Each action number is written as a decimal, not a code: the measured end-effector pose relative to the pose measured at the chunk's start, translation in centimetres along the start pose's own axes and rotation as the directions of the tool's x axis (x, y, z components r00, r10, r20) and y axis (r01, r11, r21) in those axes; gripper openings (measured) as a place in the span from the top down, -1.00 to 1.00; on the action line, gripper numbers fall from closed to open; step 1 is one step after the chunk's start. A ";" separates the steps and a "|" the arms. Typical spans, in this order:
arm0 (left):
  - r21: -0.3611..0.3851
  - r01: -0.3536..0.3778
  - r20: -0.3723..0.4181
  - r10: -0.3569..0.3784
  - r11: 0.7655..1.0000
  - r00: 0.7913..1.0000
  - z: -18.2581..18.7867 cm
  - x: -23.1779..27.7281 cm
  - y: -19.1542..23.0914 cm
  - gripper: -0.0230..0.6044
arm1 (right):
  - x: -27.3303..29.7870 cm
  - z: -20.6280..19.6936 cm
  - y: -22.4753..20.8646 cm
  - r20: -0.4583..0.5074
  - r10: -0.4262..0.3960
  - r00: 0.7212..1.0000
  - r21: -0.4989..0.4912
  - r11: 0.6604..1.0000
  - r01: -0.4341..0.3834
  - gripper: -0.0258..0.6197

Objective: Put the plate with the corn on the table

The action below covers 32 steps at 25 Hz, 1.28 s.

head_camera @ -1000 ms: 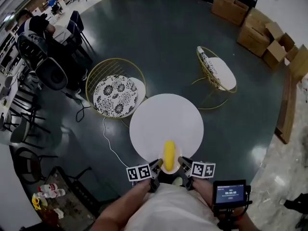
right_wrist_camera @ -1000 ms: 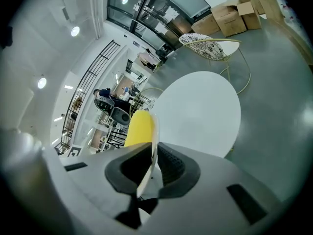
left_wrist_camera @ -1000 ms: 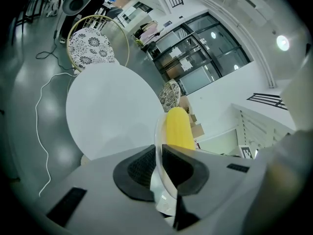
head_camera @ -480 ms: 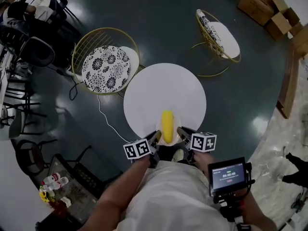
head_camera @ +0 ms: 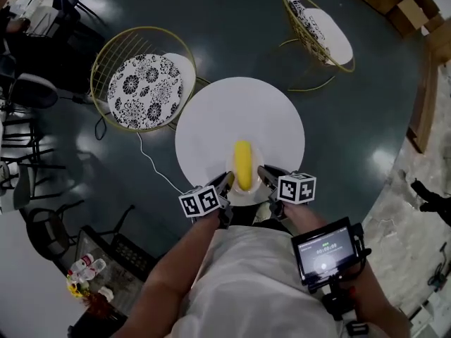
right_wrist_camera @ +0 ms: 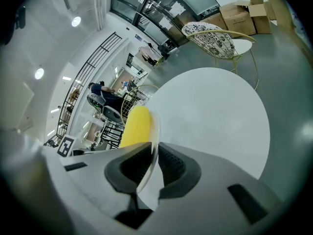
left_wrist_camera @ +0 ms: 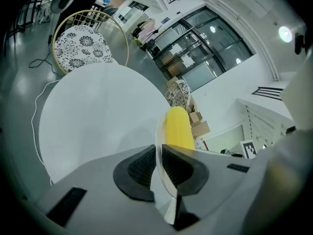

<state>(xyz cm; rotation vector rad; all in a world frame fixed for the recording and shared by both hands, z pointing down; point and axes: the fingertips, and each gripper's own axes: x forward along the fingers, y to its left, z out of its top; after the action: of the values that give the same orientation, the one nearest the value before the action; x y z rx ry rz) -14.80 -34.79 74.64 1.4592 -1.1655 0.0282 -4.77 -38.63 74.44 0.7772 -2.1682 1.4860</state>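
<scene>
Over the 6 o'clock edge of the round white table (head_camera: 239,111), the plate (head_camera: 248,193) with the corn (head_camera: 243,164) is carried. Its rim is pinched at 9 o'clock by the left gripper (left_wrist_camera: 157,166) and at 3 o'clock by the right gripper (right_wrist_camera: 152,166). If one side is lowered or released first, the plate could be tipped and the corn rolled off. Set too near the edge, it could be lost. The tabletop is smooth. Patterned chairs (head_camera: 144,90) are placed at 10 and 1 o'clock on a dark glossy floor (head_camera: 232,20).

Head looks steeply down; all share table (head_camera: 239,111).
</scene>
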 end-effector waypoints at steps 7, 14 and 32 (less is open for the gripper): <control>0.042 -0.018 -0.024 0.019 0.999 1.000 1.9 2.7 1.9 0.78 | 2.6 1.7 -1.7 0.003 -0.017 1.000 -0.008 1.000 0.017 0.78; 0.088 -0.053 -0.060 0.059 0.995 0.996 3.7 4.8 3.2 0.78 | 4.7 3.1 -3.1 -0.003 -0.060 0.998 -0.035 0.998 0.060 0.78; 0.207 -0.139 -0.085 0.159 0.968 0.984 6.8 8.2 4.9 0.78 | 8.4 5.8 -5.3 -0.049 -0.163 0.985 -0.096 0.983 0.158 0.78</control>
<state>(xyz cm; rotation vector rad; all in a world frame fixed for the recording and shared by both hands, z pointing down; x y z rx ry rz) -17.83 -43.97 81.23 1.5233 -1.2144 0.3286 -7.90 -47.37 81.21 0.8464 -2.0641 1.3029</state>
